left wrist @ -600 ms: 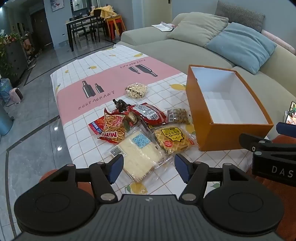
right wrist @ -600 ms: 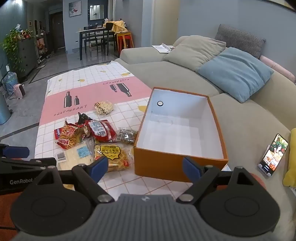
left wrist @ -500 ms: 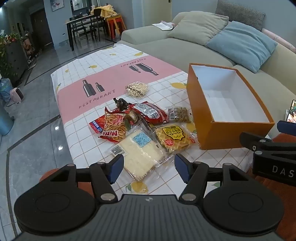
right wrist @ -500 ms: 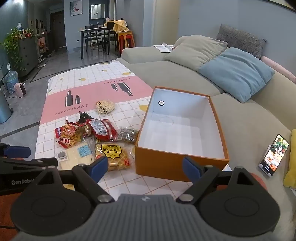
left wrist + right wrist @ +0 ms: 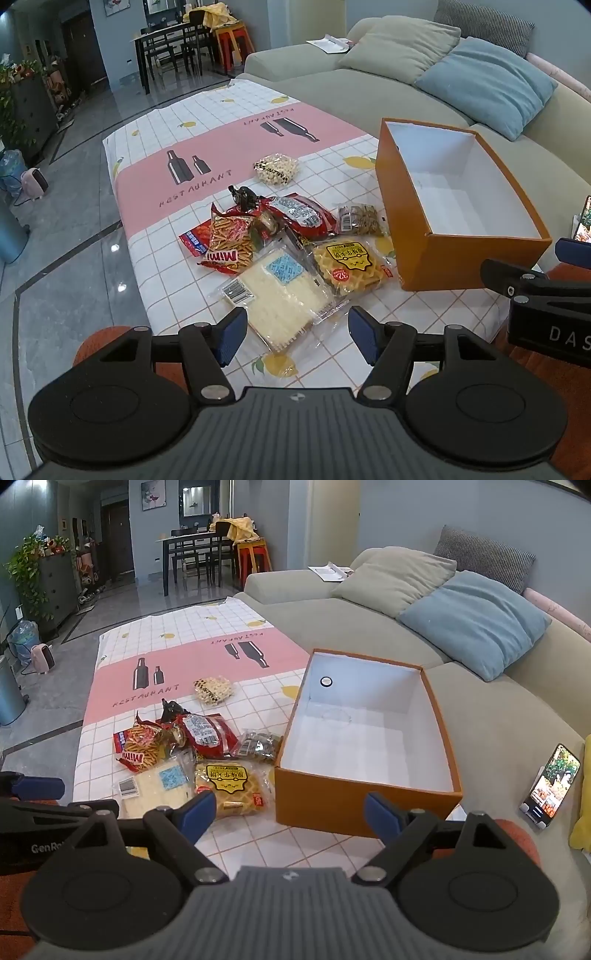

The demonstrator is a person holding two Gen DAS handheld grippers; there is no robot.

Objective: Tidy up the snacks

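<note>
Snack packets: clear and printed plastic film, glossy, wrinkled.
Box: orange cardboard, matt outside, smooth white inside.
Table cloth: smooth printed sheet, slight shine.
Floor: polished grey stone tiles, glossy.
Sofa: matt woven cloth.
Cushions: soft cloth.
Left tool: matt black plastic, blue pads.

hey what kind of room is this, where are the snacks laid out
Most likely a home living room. A grey-green sofa with a blue cushion runs beside the low table holding the snacks, and a dining table with chairs stands in the open area behind.
</note>
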